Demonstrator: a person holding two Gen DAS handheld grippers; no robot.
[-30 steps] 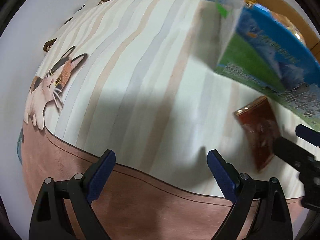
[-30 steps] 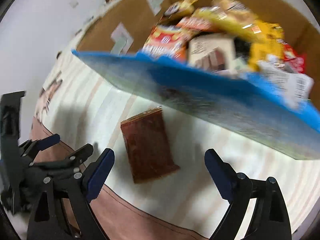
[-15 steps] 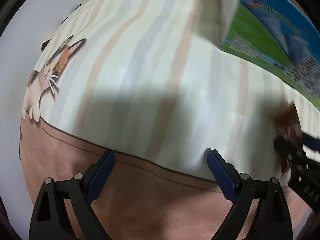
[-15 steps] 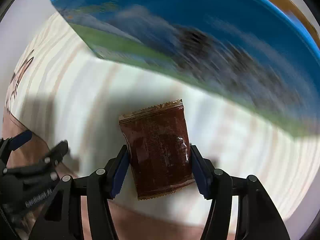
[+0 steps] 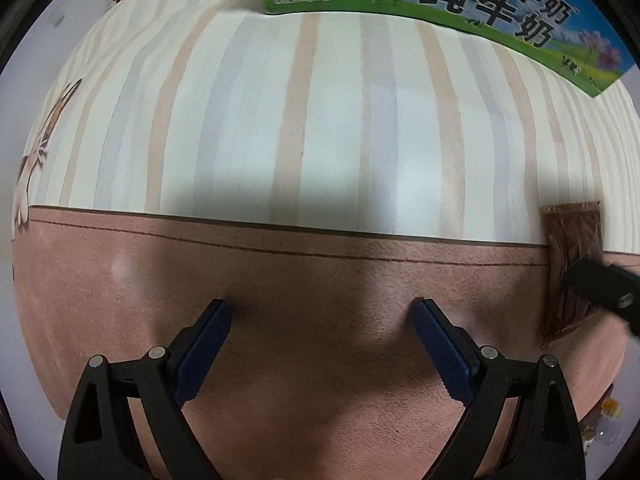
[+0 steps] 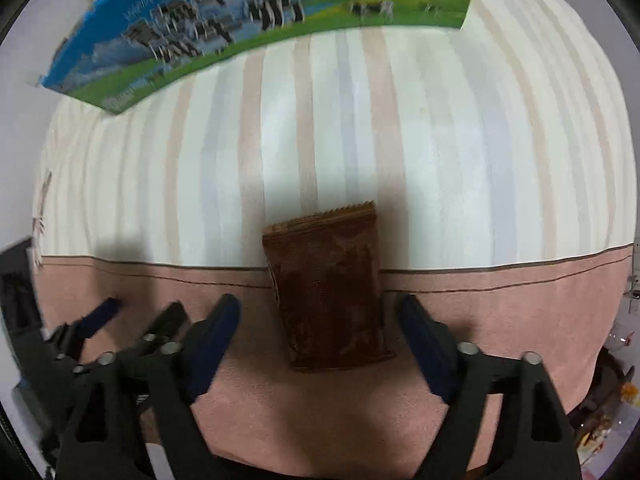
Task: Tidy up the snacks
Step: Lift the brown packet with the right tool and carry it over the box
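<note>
Left tongs [image 5: 322, 334] hang spread and empty over the striped surface [image 5: 320, 120] while, just beside them, the right tongs [image 6: 318, 334] are opening around the brown snack packet [image 6: 328, 288] lying flat between, untouched; a square, centred regrip looks wisest.

You can read "青海牛奶 / 纯牛奶" in big dark chars on the blue-green milk carton [image 5: 460, 0]; small print left of that is too blurry. Brown snack packet [image 6: 328, 284]: no legible txt.

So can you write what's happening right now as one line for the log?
right gripper: jaws opening, brown snack packet between them, untouched | left gripper: open, empty | packet straddles cloth's stripe-pink border
</note>
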